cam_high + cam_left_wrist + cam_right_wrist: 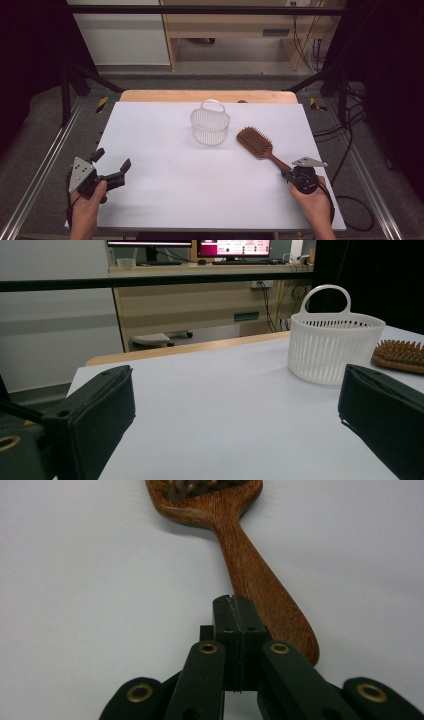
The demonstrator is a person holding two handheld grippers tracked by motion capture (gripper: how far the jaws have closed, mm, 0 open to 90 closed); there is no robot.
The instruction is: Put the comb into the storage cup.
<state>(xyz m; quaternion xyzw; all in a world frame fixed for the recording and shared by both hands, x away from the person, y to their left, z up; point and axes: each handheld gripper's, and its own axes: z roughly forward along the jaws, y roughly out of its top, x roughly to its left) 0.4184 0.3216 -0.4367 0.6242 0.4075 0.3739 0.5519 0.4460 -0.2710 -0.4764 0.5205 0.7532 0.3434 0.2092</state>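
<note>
Hand-held gripper [234,611] jaws together, beside wooden hairbrush [260,580] handle.

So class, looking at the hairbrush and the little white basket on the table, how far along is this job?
Nothing looks done yet: the hairbrush lies flat on the table, apart from the basket. In hand: the right hand-held gripper, jaws shut and holding nothing, is at the brush handle. The left hand-held gripper waits open. Probably left: grasping the brush and moving it, perhaps into the basket.
</note>
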